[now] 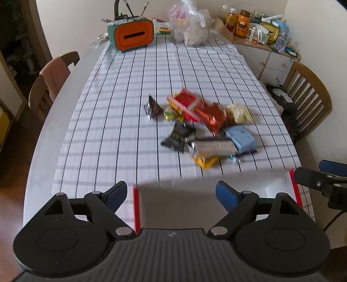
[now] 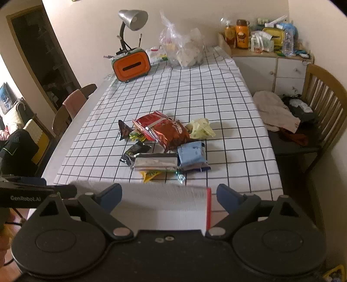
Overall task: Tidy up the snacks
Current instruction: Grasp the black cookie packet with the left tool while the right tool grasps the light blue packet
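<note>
A pile of snack packets [image 2: 164,141] lies mid-table on the checked cloth: a red chip bag [image 2: 167,130], a light blue packet [image 2: 192,154], a silver packet [image 2: 155,163], a pale yellow-green bag [image 2: 201,129] and small dark packets [image 2: 123,130]. In the left wrist view the pile [image 1: 206,125] is blurred. A white box with red edges [image 2: 151,201] sits at the table's near edge. My left gripper [image 1: 171,193] is open over the box's left wall [image 1: 136,208]. My right gripper [image 2: 170,193] is open over its right wall [image 2: 208,208]. Neither gripper holds anything.
An orange tissue box [image 2: 132,65], a desk lamp [image 2: 133,19] and a filled plastic bag [image 2: 184,50] stand at the table's far end. Wooden chairs flank the table, left [image 2: 71,108] and right [image 2: 321,104]. A cabinet [image 2: 282,71] with bottles stands in the far right corner.
</note>
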{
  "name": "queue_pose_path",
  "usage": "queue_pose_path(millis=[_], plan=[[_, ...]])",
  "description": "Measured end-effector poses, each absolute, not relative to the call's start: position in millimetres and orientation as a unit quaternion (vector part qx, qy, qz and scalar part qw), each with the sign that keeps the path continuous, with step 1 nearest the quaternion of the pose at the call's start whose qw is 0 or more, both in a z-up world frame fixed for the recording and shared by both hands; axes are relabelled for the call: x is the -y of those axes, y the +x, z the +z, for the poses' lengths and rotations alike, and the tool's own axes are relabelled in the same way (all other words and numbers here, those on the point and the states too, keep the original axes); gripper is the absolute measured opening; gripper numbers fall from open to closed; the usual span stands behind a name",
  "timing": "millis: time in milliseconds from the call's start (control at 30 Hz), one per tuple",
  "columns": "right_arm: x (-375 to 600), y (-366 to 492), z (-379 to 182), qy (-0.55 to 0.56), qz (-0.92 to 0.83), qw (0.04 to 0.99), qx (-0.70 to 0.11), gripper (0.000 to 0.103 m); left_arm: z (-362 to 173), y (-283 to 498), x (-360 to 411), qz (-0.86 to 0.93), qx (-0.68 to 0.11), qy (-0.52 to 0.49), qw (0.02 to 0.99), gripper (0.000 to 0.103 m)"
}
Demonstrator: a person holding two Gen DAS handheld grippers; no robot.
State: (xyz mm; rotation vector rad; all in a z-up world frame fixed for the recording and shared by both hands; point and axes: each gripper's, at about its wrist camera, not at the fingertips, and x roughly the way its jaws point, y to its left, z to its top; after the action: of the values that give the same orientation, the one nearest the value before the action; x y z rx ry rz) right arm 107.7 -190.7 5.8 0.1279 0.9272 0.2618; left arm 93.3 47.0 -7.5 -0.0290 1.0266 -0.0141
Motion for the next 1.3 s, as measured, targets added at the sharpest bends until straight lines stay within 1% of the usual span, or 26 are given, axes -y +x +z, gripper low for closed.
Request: queue_pose_path(millis=[267,400,567,733,800,933,1067,1167,1200,1300], plan=[[181.9,175.5,7.7,0.039,0.115,0.875,-0.469,0.093,0.7,168.8,-50.2,-0.03,-0.493,0.024,0.869,0.089],[177.5,211.2,0.2,0.04,0.106,0.862,-0.493,0.091,-10.1,209.7,-49.2,-0.033,-0.513,0.03,0.857,0.089],[173.8,248.5,-21.9,0.039,0.088,0.842,-0.53,0.089,-37.4,249.6,-45.2,-0.05,-0.553,0.033,0.831,0.089],[175.2,272.3,-56.2,0.044,0.077,0.812,-0.577,0.085,-69.9,273.8,-41.6,-0.055,-0.59,0.03,0.805,0.089],[173.1,278.1,-69.1,0.038,0.075,0.802,-0.591,0.08,-82.0,282.7,-40.9,-0.051,-0.604,0.029,0.795,0.089],[170.3,287.5,-90.8,0.029,0.077,0.785,-0.614,0.075,-96.4,296.9,-43.4,-0.048,-0.616,0.014,0.786,0.089],[168.0,290.2,-104.4,0.013,0.081,0.775,-0.627,0.07,-109.1,307.7,-44.3,-0.037,-0.626,0.01,0.779,0.089],[168.5,290.2,-108.8,0.009,0.089,0.768,-0.634,0.069,-118.1,311.3,-44.0,-0.038,-0.634,0.008,0.773,0.089],[168.2,290.6,-110.3,0.008,0.093,0.766,-0.636,0.068,-120.8,311.5,-43.3,-0.039,-0.635,0.01,0.772,0.087],[165.9,292.0,-114.9,0.0,0.097,0.764,-0.638,0.065,-127.8,312.5,-40.8,-0.042,-0.641,0.018,0.766,0.075]])
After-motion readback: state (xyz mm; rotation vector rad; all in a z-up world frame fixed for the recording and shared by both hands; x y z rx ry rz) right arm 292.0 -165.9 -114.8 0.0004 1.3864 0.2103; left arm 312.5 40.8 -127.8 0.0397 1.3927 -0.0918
